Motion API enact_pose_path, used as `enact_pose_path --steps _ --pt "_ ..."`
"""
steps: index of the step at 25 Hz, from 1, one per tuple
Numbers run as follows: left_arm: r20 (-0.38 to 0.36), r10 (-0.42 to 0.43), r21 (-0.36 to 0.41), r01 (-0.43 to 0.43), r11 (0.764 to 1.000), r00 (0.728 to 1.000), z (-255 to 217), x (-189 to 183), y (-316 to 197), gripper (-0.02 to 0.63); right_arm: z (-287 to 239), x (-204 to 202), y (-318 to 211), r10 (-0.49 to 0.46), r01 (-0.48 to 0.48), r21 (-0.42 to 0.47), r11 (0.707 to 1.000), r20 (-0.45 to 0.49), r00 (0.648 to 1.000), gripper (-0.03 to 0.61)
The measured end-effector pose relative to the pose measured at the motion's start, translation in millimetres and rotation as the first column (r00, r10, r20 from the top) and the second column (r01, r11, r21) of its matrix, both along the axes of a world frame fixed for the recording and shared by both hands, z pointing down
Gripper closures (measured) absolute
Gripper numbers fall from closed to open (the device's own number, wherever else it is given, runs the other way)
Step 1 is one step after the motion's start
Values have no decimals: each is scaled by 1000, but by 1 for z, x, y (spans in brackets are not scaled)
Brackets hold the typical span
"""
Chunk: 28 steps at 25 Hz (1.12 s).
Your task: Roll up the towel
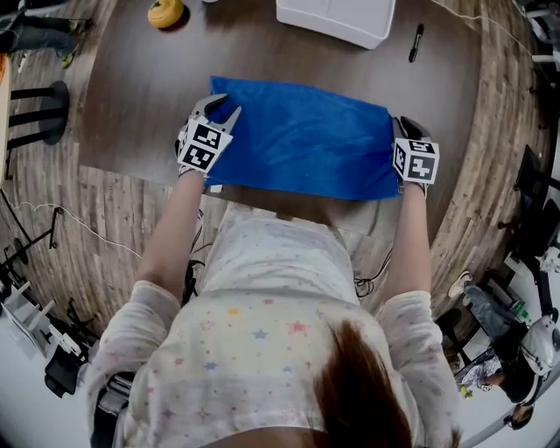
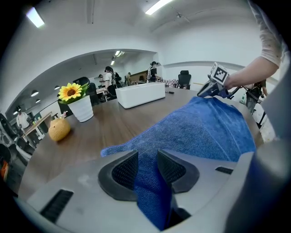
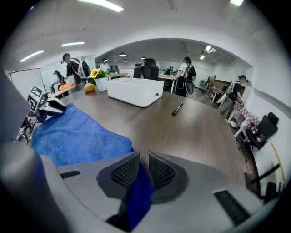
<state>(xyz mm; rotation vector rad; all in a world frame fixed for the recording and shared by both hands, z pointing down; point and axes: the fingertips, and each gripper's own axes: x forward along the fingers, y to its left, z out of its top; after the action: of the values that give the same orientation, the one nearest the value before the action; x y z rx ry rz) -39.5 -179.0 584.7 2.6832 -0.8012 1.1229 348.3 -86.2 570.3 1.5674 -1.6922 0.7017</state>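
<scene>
A blue towel (image 1: 302, 138) lies spread on the dark wooden table (image 1: 140, 79), its near edge hanging over the table's front. My left gripper (image 1: 220, 114) is shut on the towel's near left corner; in the left gripper view the blue towel (image 2: 200, 132) runs down between the pads (image 2: 125, 169). My right gripper (image 1: 404, 129) is shut on the near right corner, and in the right gripper view a fold of the towel (image 3: 138, 193) is pinched between its pads (image 3: 161, 172). The rest of the towel (image 3: 72, 136) lies flat to the left.
A white rectangular box (image 1: 337, 19) stands at the table's far side, with a black marker (image 1: 416, 42) to its right. A yellow round fruit (image 1: 164, 12) lies far left, beside a white pot with a sunflower (image 2: 77, 102). People stand in the office behind (image 3: 186, 75).
</scene>
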Motion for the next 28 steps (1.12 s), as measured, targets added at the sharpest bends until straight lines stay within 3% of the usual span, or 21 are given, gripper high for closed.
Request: enact_pose_path --steps 4,9,13,19,25,28 --pt "1 6 1 -6 1000 1000 0 2 0 489 10 -11 -12 -63 63 -53 997 6 998 524" --pt "-12 -4 2 4 1000 1000 1 2 2 489 11 -15 -6 -71 74 -80 994 46 996 568" --pt "-8 3 5 -3 1000 1000 -1 3 1 489 2 2 -7 -10 12 -47 999 48 999 572" --pt "-4 4 6 -4 1000 1000 2 -1 0 489 -11 44 -10 109 -109 4 994 -19 994 572" --pt "-8 -18 23 18 1000 1000 -1 -5 -2 477 -32 79 -3 262 -249 151 957 -76 962 564" --pt "-8 -39 35 39 999 999 0 -7 -5 468 -43 75 19 259 -253 148 956 -21 966 528"
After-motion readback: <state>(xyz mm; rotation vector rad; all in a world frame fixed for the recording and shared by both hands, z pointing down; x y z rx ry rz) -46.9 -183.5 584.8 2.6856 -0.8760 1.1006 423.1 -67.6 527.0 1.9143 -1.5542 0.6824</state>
